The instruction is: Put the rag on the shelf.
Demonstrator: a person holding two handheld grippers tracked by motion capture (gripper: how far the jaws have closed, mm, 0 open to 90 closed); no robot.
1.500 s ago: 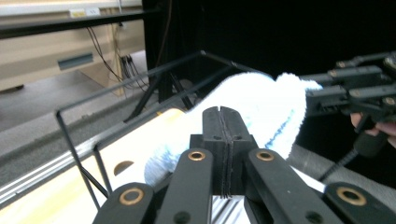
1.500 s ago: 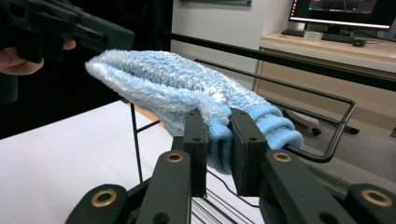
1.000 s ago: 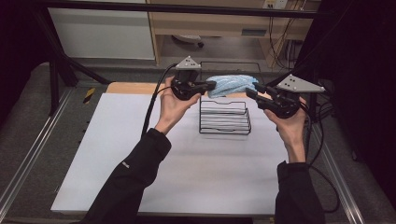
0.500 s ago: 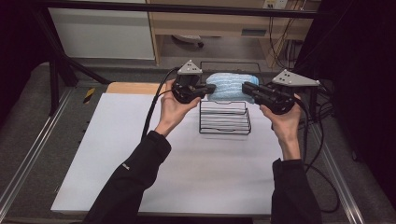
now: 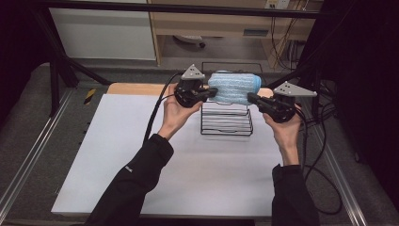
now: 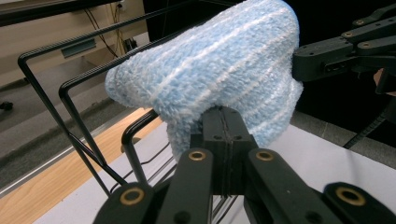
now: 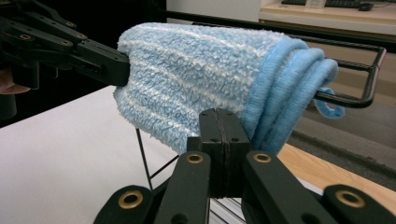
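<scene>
A: Blue towel (image 5: 234, 87) stretched between both tongs, just over the far top rail of the rack (image 5: 226, 122). Left tongs (image 5: 210, 92) pinched tight on its left edge.

B: Right tongs (image 5: 252, 98) just closing, now clamped on the right edge, right by the thick hem (image 7: 285, 88). Seen in the right gripper view: pads pressed together with cloth bunched at the tips.

A: Best way to finish the drape?

B: Probably: keep both pairs of tongs level and pull gently apart, so the towel stays flat. Then lower together, letting the middle settle on the rail beyond the tongs, equal lengths hanging each side. Release only once the weight sits on the wire.

A: Risks?

B: Likely a snag of the fluffy pile on a wire end, or a slide off one side if one pair of tongs drops first. Also a nudge to the light rack across the white surface (image 5: 141, 155).

A: Any writing or labels?

B: None readable on towel, rack or tongs. A small sticker on the far shelf, too blurred to read.
</scene>
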